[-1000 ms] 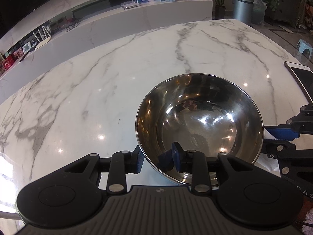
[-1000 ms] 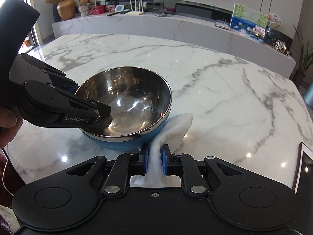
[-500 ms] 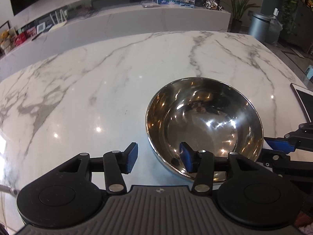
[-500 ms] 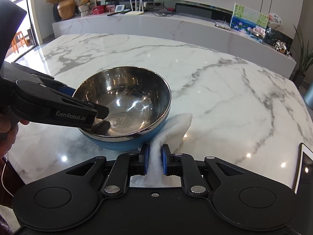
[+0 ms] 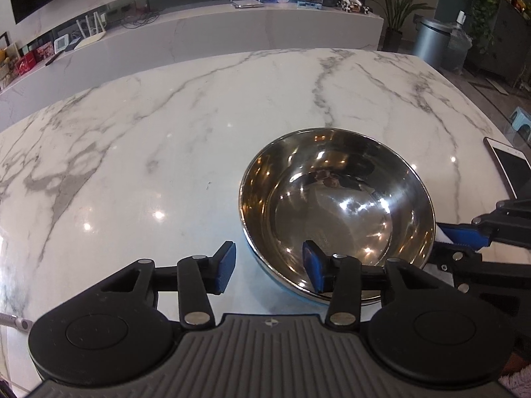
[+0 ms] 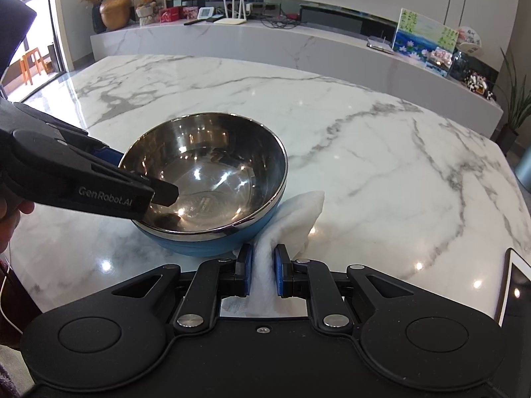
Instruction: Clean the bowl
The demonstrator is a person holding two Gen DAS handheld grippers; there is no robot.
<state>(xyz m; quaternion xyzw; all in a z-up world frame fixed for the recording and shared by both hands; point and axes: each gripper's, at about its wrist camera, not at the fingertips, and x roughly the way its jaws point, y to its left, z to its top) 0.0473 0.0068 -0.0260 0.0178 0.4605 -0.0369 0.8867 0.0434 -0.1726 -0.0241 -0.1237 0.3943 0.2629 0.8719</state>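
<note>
A steel bowl (image 5: 338, 205) with a blue outside (image 6: 205, 179) stands on the marble table. My left gripper (image 5: 270, 267) is open, its jaws astride the bowl's near rim, one finger inside the bowl and one outside, neither pressing it. In the right wrist view the left gripper (image 6: 132, 179) reaches over the rim from the left. My right gripper (image 6: 262, 270) is shut on a white cloth (image 6: 292, 219), which lies on the table against the bowl's right side. The right gripper also shows in the left wrist view (image 5: 471, 237).
A phone or tablet (image 5: 509, 165) lies near the table's right edge, also in the right wrist view (image 6: 516, 292). A marble counter (image 6: 265, 39) with small items runs behind the table. A bin (image 5: 431, 41) and plants stand beyond.
My left gripper has opened off the bowl's rim; its jaws have spread wide. The bowl has settled on the table. The right gripper and cloth have not moved.
</note>
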